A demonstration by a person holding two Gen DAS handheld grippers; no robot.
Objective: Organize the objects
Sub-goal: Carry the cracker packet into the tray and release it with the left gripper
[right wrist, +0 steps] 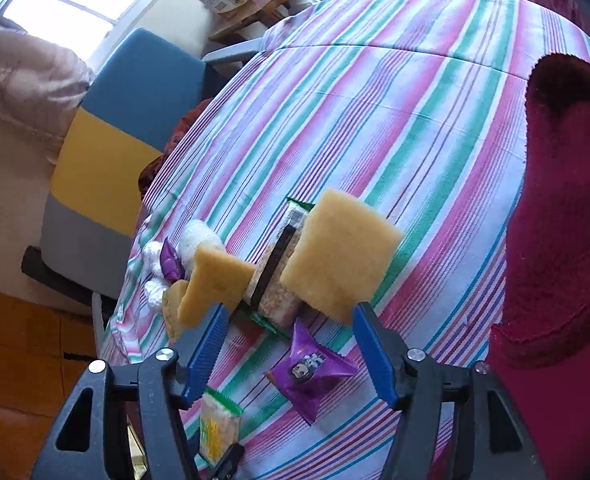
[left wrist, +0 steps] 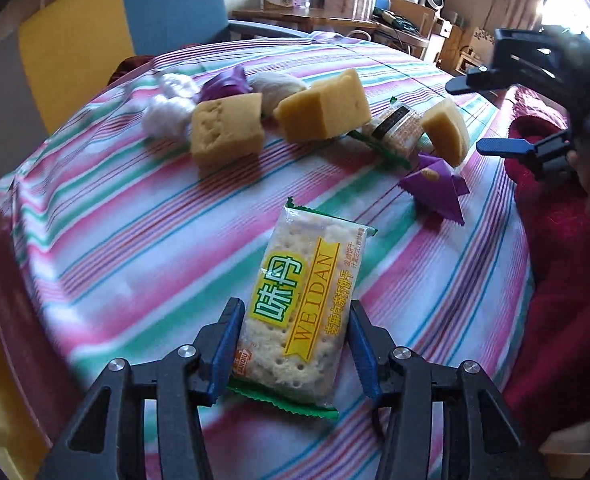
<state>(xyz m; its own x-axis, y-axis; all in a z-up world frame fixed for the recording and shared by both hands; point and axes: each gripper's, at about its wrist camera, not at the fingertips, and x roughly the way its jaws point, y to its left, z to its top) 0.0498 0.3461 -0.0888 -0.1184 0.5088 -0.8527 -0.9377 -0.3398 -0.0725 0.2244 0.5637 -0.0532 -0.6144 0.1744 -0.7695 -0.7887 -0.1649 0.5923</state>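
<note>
Between the spread fingers of the left gripper (left wrist: 295, 340), nearer than the right gripper (right wrist: 287, 344), lay the cracker packet (left wrist: 303, 308), long axis pointing straight ahead; both unclenched, gripping nothing.

Open striped tabletop (left wrist: 115, 240) left of cracker packet (left wrist: 303, 312). Blocked ahead by sponge blocks (left wrist: 227, 128), wrapped snack (left wrist: 395, 128) and purple sachet (left wrist: 435, 192). Bounded right by red cloth (left wrist: 567, 260). Bare stripes beyond cluster (right wrist: 395, 100).
</note>
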